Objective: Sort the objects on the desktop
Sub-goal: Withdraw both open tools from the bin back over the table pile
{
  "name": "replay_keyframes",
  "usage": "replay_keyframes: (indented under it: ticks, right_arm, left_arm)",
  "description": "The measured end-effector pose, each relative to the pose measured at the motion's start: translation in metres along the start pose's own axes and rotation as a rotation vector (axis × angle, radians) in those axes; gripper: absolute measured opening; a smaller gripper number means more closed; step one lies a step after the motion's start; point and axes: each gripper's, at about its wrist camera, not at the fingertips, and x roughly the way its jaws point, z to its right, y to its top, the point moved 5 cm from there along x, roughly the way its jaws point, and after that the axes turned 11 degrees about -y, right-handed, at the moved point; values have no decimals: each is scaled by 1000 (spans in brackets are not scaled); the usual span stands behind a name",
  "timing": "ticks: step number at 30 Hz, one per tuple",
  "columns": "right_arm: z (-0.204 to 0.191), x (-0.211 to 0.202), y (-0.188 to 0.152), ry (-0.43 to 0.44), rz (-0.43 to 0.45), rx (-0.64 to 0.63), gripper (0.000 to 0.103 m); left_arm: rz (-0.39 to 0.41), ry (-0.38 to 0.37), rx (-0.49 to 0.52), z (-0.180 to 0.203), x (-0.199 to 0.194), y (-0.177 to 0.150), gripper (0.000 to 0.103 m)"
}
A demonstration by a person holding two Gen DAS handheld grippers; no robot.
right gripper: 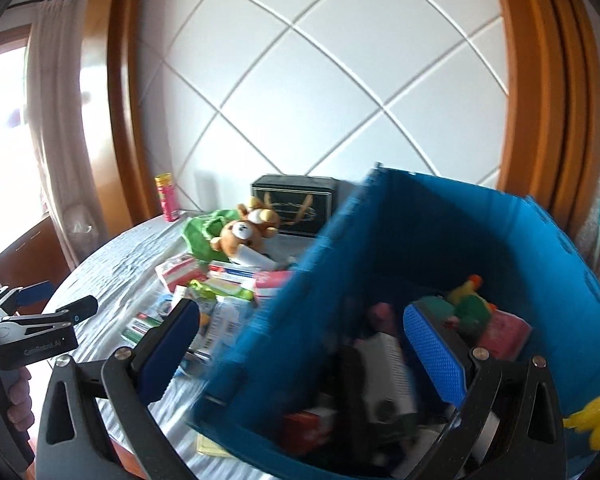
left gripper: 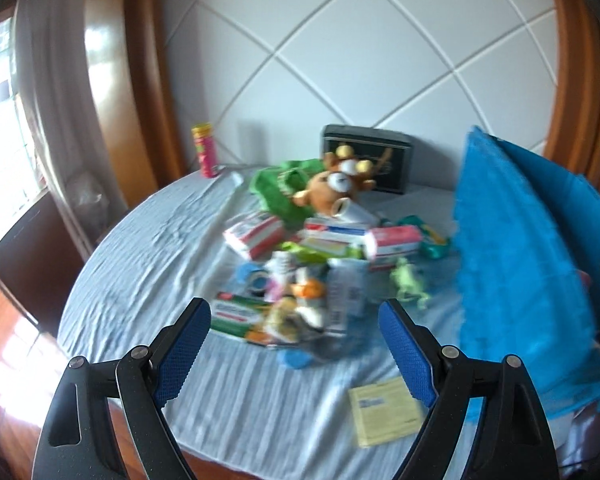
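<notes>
Both tongs spread wide, empty: left tongs (left gripper: 295, 316) over the pile (left gripper: 300, 264) mid-tabletop (left gripper: 148, 256), right tongs (right gripper: 300, 320) straddling the blue bin (right gripper: 460, 232) wall. Cartons look light, stiff; I'd pinch the green box (left gripper: 236, 314) across its narrow sides.

Bare cloth (left gripper: 148, 264) left of clutter pile (left gripper: 300, 264); blue bin (left gripper: 520, 260) walling right.

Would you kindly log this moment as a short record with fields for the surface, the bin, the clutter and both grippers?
surface: round table under a pale wrinkled cloth
bin: blue bin, already holding several items
clutter: pile of boxes, plush bear, yellow notepad
left gripper: open, empty, above the pile
right gripper: open, empty, straddling the bin's near wall
</notes>
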Motion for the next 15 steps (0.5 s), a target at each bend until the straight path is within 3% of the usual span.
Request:
replay_keyframes:
  ticks: [7, 10, 15]
  right_arm:
    - [-106, 11, 4, -20, -15, 4, 103]
    - [-148, 16, -2, -30, -34, 6, 103]
    - [-192, 43, -32, -59, -162, -7, 103]
  left_arm:
    - [-46, 13, 20, -110, 25, -5, 87]
    - [-101, 13, 46, -150, 48, -11, 87]
    - [-200, -18, 39, -182, 81, -29, 87]
